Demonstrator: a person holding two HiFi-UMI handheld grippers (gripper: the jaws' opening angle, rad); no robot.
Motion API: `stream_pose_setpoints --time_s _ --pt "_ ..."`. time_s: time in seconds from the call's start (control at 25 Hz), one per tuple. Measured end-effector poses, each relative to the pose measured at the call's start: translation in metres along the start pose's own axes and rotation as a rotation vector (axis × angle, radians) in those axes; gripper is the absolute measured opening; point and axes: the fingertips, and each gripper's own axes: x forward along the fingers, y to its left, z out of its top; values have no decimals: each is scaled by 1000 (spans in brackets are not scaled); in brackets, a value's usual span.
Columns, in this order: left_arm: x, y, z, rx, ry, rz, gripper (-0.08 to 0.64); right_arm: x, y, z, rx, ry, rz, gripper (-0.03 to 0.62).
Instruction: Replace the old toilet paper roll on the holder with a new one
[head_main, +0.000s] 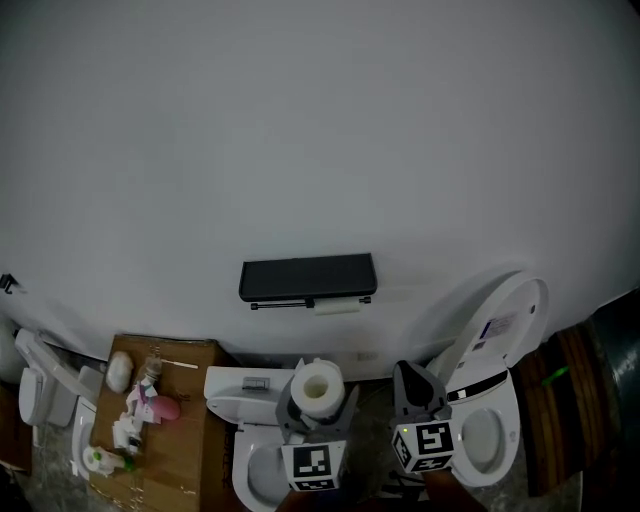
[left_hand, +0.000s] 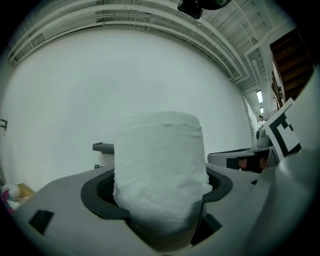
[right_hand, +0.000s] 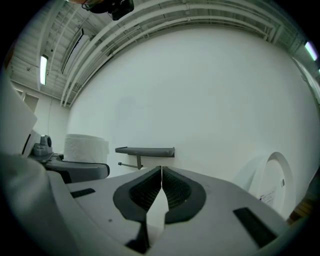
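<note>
New roll (head_main: 318, 386) not on the holder yet: it stands upright in the left gripper (left_hand: 159, 207), jaws clamped on its sides, near and low centre, well short of the far wall (head_main: 300, 120). Holder (head_main: 308, 276) is a dark shelf on that wall with a thin bar under it. A small white piece (head_main: 338, 308) hangs at the bar's right part, probably the old roll, nearly spent; too small to be sure. Right gripper (right_hand: 161, 175) is just right of the new roll, jaws pressed together, nothing between them. Judged progress: early. 1 step done (new roll picked up); left to do are reaching the holder, taking the old roll off and sliding the new 1 onto the bar. Writing: none readable. A label (head_main: 497, 326) on the raised lid of the right toilet (head_main: 520, 300) has print too small to read; the 2 gripper cubes show only black-and-white square markers. No brand seen on roll or holder. Around: a 2nd toilet (head_main: 230, 384) near left, and cardboard (head_main: 190, 440) with small clutter further left.
</note>
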Motion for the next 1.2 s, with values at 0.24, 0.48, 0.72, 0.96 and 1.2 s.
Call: stream_pose_setpoints --time_s 0.24,0.48,0.72,0.96,1.2 --pt "28 33 -2 2 6 -16 420 46 15 4 -19 9 -6 18" --pt "46 51 -2 -6 -2 -33 420 71 24 7 -28 4 -17 18" --pt "62 55 -7 2 13 -24 420 88 21 4 -19 11 -2 18" --pt "71 56 -8 -1 17 4 420 100 15 2 -8 16 25 18" --pt "79 58 -1 -11 -6 31 420 123 7 -20 315 36 104 18"
